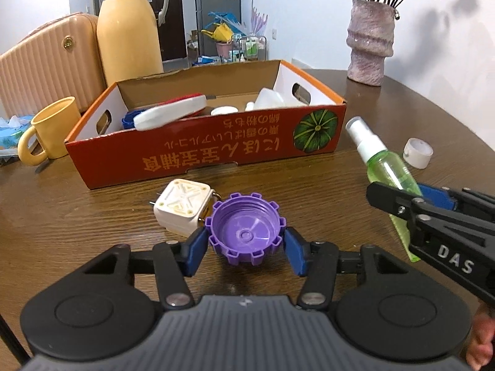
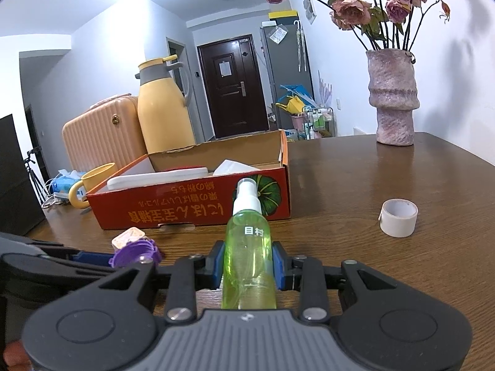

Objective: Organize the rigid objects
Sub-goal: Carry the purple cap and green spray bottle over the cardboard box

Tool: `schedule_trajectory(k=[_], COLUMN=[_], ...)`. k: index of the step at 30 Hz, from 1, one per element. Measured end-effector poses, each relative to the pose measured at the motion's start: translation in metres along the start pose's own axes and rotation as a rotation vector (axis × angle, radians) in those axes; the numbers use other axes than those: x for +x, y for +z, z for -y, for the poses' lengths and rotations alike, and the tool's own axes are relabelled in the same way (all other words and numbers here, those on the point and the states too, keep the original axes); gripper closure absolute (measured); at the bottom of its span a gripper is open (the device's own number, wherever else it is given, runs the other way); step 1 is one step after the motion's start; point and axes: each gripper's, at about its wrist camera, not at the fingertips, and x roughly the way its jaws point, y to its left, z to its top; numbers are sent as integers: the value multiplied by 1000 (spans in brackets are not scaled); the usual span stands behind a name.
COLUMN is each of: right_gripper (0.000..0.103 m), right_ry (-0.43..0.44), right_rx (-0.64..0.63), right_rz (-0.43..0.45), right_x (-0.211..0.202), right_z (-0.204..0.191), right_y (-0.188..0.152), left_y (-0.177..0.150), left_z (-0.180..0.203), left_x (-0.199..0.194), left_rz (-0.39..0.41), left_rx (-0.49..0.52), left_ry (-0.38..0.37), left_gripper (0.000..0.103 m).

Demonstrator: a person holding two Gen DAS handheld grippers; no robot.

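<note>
left wrist view: purple cap (image 1: 246, 230) between left gripper (image 1: 246, 249) jaws

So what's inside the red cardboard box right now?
In the red cardboard box: a long white flat item propped on the front wall, something blue and red beneath it, a white round lid, and a white container. The front wall hides the floor.

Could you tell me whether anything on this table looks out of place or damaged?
The cardboard box sits with its printing upside down toward the cameras, and its far wall's top edge is ragged. A white cap lies loose on the table, apart from any bottle. Nothing looks spilled.
</note>
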Motion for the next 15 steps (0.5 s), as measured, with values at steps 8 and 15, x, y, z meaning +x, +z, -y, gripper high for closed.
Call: schedule_trajectory(k=[8,15], right_gripper=[73,73], right_ry=[1,11], right_rx=[1,-30], right_rz=[12,34], right_x=[-5,-6], right_z=[-11,-28], right_y=[9,24], left_y=[5,14], left_z=[-11,-29], left_x=[-26,-46], left_rz=[60,118], left_rx=[6,-20], left_ry=[-11,2], left_gripper=[48,48])
